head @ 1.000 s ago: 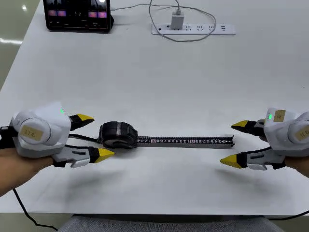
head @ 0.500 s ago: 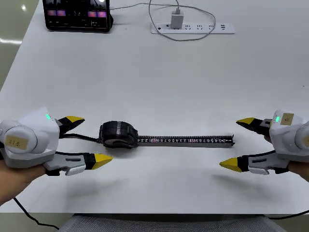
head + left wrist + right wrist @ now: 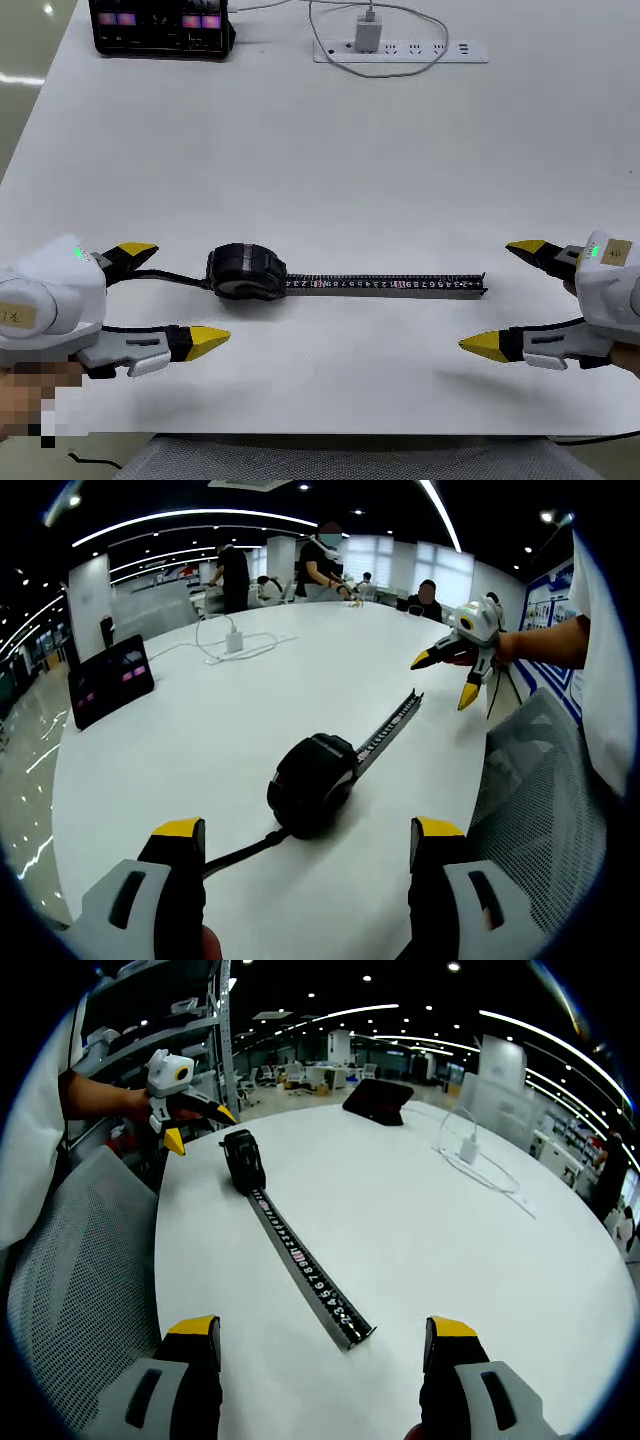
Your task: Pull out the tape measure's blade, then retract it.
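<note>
Two yellow-tipped grippers gape empty: the left gripper [image 3: 175,293] sits just left of the black round tape measure case [image 3: 245,274], lower centre-left; its dark printed metal blade [image 3: 385,285] runs rightward, hook end facing the right gripper [image 3: 502,297].

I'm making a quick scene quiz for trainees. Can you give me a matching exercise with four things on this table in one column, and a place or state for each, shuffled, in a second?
Things:
1. case
2. blade
3. power strip
4. screen

Places or states:
A. lit, at the table's far left
B. pulled out, lying flat
C. has a charger plugged in
D. just ahead of the open left tongs

Pairs: 1-D, 2-B, 3-C, 4-A
</note>
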A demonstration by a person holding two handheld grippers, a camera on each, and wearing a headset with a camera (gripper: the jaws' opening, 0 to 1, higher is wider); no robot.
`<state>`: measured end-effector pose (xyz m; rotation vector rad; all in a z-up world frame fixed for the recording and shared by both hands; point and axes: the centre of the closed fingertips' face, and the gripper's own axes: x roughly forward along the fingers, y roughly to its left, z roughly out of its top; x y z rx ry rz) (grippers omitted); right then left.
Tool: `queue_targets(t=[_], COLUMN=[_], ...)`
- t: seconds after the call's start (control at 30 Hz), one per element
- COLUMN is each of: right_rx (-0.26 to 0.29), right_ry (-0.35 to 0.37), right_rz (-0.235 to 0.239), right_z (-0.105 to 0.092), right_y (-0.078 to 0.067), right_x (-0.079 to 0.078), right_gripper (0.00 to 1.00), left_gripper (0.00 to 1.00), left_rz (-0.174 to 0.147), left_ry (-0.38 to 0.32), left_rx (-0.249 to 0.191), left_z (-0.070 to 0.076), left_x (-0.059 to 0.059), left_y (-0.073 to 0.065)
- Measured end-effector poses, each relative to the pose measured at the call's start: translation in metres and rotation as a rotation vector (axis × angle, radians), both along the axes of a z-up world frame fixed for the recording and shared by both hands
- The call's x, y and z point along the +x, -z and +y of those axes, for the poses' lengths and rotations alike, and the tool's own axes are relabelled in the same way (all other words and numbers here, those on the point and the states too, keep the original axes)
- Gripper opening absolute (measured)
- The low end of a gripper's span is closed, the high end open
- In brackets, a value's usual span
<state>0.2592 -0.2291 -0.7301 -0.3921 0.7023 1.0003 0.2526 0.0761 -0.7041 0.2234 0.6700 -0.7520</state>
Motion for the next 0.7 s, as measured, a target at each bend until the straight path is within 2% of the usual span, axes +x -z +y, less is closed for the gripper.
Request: queue_targets(t=[0.2,0.33,0.47,0.7], right_rx=[0.007,0.015,0.026,0.052], right_ry=[0.02,0.029,0.042,0.075], right_rz=[-0.003,-0.006,-0.013,-0.03], right_z=[-0.003,-0.002,-0.002,-0.003], right_y=[-0.003,-0.005,-0.007,-0.01], right_x=[-0.004,-0.009,-0.012,-0.018], right_gripper=[0.83,0.83,0.82,0.83], left_gripper=[0.83,0.83,0.83,0.84], left_rz=[-0.003,-0.005,0.008,0.007], left_ry=[-0.037,-0.062,-0.085,-0.109], left_rx=[-0.009,-0.024,-0.053,-0.079], left_z=[0.007,0.009,0.008,0.006], left_x=[-0.005,-0.012,-0.019,-0.028], left_y=[0.0,0.002,0.003,0.003])
